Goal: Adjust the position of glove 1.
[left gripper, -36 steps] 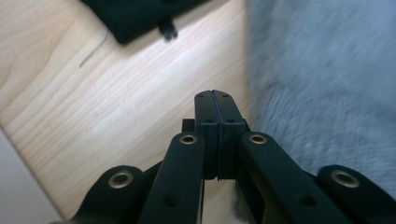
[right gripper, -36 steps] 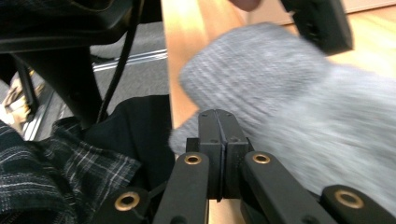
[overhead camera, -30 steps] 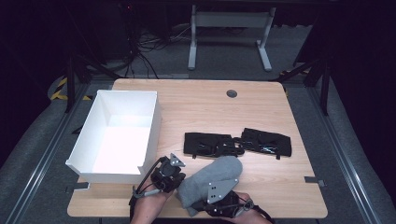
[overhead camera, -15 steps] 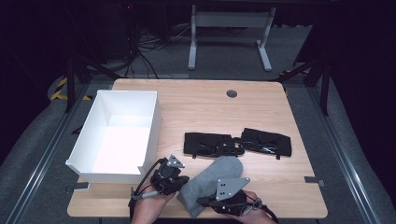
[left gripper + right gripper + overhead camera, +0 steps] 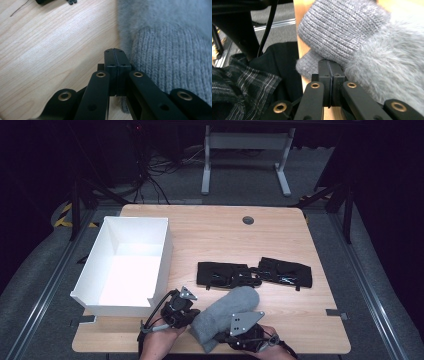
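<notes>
Grey mitten against closed tongs

My right gripper covers part of the fuzzy grey knitted mitten's cuff in the high view. I cannot tell whether my pressed-together tips pinch any wool. My forearms are cut off at the bottom edge.

- A light wooden table with rounded corners is seen, with a round dark grommet set near its far edge.
- A white open box is placed on its left side.
- Two black gloves are laid side by side at mid-right.
- A grey fuzzy mitten is laid near the front edge.
</notes>
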`<action>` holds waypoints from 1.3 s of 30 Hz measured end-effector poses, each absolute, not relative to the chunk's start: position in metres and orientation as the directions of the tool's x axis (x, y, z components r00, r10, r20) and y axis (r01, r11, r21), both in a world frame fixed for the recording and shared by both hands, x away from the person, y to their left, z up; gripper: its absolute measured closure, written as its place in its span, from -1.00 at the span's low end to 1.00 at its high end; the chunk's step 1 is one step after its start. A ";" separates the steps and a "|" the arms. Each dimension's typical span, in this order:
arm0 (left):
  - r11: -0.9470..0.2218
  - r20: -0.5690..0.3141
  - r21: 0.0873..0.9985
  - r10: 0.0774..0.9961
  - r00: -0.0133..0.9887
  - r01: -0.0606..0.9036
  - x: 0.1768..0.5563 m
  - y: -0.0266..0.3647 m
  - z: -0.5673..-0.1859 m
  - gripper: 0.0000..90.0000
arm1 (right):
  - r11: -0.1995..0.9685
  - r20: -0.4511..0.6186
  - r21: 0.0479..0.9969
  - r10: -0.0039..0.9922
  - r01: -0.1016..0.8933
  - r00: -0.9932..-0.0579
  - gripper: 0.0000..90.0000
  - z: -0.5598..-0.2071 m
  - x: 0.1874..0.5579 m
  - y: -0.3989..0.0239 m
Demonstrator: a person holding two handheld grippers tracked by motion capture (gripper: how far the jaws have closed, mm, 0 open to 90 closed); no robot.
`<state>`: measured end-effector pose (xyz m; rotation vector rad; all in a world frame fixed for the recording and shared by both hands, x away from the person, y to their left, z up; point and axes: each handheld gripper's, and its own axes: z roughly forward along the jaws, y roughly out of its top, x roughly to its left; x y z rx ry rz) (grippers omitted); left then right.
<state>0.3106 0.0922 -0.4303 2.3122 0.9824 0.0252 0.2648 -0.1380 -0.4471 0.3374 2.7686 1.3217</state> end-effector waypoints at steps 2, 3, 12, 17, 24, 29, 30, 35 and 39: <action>-0.528 -0.218 0.556 0.653 0.726 0.642 0.310 0.092 -0.429 1.00 | 0.598 0.039 0.784 0.223 0.168 -0.974 1.00 -0.445 0.264 -0.140; -0.526 -0.221 0.559 0.650 0.727 0.641 0.308 0.092 -0.428 1.00 | 0.591 0.036 0.790 0.226 0.166 -0.973 1.00 -0.443 0.264 -0.141; -0.547 -0.189 0.559 0.648 0.738 0.624 0.302 0.091 -0.431 0.94 | 0.643 0.061 0.746 0.196 0.175 -0.979 0.91 -0.448 0.263 -0.145; -0.508 -0.204 0.596 0.653 0.730 0.621 0.306 0.096 -0.423 0.65 | 0.662 0.061 0.728 0.198 0.180 -0.978 0.52 -0.448 0.262 -0.154; -0.486 -0.202 0.645 0.636 0.745 0.590 0.312 0.088 -0.409 0.25 | 0.647 0.088 0.718 0.280 0.256 -0.956 0.42 -0.448 0.270 -0.185; -0.494 -0.197 0.672 0.599 0.776 0.552 0.319 0.076 -0.402 -0.02 | 0.649 0.084 0.704 0.325 0.287 -0.942 0.32 -0.449 0.273 -0.203; -0.503 -0.192 0.674 0.588 0.786 0.541 0.322 0.072 -0.400 -0.02 | 0.651 0.082 0.700 0.336 0.294 -0.938 0.29 -0.449 0.274 -0.208; -0.522 -0.195 0.685 0.542 0.817 0.509 0.335 0.059 -0.396 -0.24 | 0.635 0.069 0.696 0.406 0.336 -0.911 0.23 -0.449 0.281 -0.231; -0.540 -0.178 0.693 0.515 0.838 0.479 0.343 0.046 -0.395 -0.40 | 0.610 0.039 0.703 0.479 0.364 -0.877 0.09 -0.448 0.288 -0.258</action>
